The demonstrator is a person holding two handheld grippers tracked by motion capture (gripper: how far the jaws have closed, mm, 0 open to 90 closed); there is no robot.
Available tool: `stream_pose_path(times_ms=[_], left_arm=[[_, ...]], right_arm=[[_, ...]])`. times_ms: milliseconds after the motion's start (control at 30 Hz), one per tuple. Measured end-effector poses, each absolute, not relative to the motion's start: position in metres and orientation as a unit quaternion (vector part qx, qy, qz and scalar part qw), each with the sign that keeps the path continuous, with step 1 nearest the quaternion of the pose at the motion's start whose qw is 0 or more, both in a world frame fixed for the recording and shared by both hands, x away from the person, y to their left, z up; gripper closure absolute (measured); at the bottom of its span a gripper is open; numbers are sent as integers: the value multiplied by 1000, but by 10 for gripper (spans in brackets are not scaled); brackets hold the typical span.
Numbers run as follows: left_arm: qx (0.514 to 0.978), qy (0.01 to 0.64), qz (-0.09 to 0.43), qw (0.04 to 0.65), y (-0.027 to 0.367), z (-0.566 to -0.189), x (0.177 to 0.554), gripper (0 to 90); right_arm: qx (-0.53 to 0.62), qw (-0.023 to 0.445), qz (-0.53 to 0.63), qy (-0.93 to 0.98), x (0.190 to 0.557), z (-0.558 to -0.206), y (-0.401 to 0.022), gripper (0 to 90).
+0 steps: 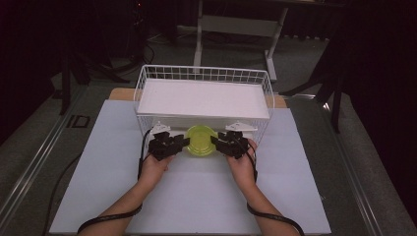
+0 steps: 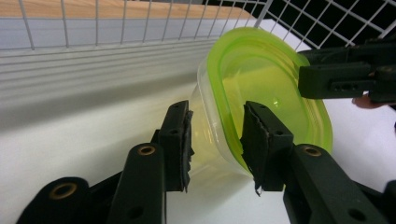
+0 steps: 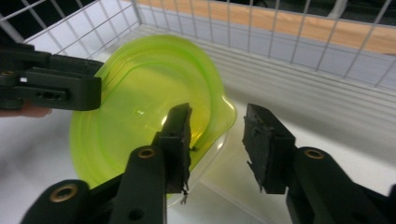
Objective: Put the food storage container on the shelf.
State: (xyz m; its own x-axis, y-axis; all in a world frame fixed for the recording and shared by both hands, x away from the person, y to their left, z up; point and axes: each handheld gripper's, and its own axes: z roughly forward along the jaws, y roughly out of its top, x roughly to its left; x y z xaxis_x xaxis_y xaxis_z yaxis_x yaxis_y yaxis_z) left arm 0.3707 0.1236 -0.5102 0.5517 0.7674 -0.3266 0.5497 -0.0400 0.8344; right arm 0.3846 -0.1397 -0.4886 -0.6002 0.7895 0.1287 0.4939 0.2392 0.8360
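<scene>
Flanking the green-lidded tub (image 1: 200, 140) at the basket's (image 1: 204, 74) near edge, my left gripper (image 2: 217, 140) and right gripper (image 3: 217, 142) each straddle its rim, jaws apart; gripper views reveal clear walls.

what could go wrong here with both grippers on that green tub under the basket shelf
The left gripper and right gripper each straddle only a rim edge of the green-lidded container, jaws still apart, so it could slip or tilt if lifted unevenly. The lid might pop off the clear tub under a pinch. The wire basket and its white shelf sit close above, so raising the container could knock them.
</scene>
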Motion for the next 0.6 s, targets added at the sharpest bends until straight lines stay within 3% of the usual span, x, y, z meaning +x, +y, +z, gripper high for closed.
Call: stream_pose_path(times_ms=[233, 600], left_arm=[[703, 465, 127, 522, 121, -511, 374, 575], [687, 469, 124, 541, 122, -505, 375, 537]], right_arm=[[432, 191, 460, 752, 387, -493, -139, 508], [431, 208, 467, 744, 386, -488, -144, 481]])
